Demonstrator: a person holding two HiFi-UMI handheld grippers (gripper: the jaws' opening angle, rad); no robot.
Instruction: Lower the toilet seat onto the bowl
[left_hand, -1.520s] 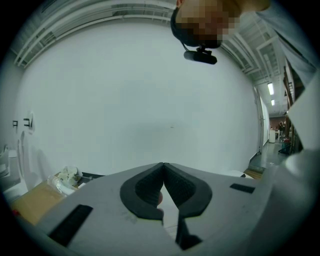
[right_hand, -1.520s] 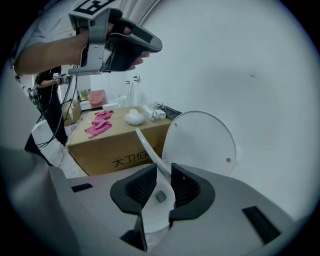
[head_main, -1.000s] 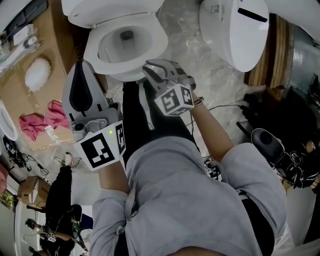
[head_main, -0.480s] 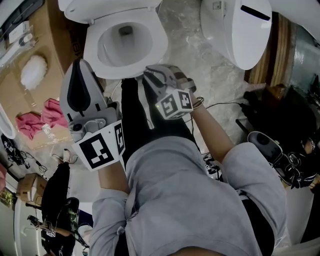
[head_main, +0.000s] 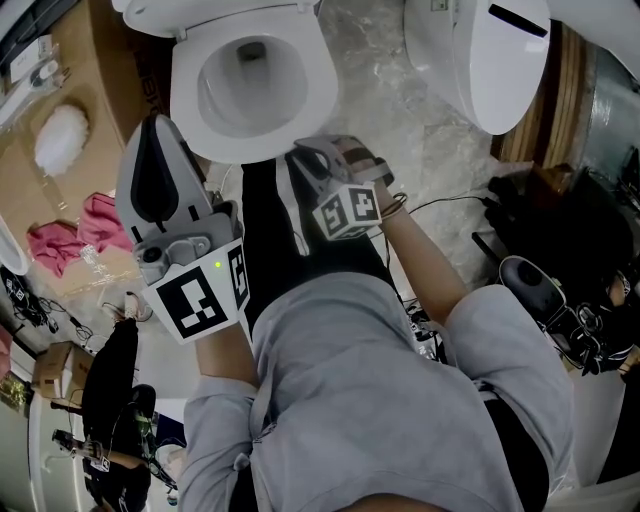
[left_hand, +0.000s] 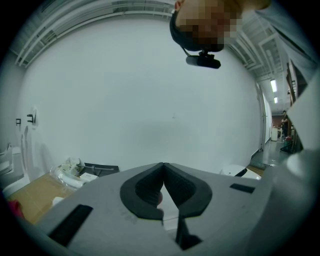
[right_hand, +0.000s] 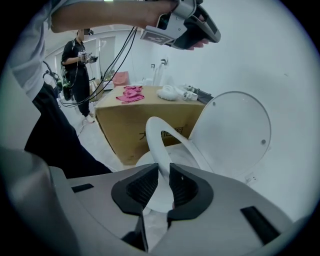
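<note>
Right gripper view: half-raised seat in my grip.
My right gripper clamps the tilted toilet seat; next, ease it gently onto the bowl. Left gripper closed, empty.

The left gripper and right gripper were grey moulded shells with black ribbed pads. Each carried a white cube printed with black square markers. The person wore a grey top and black trousers.
</note>
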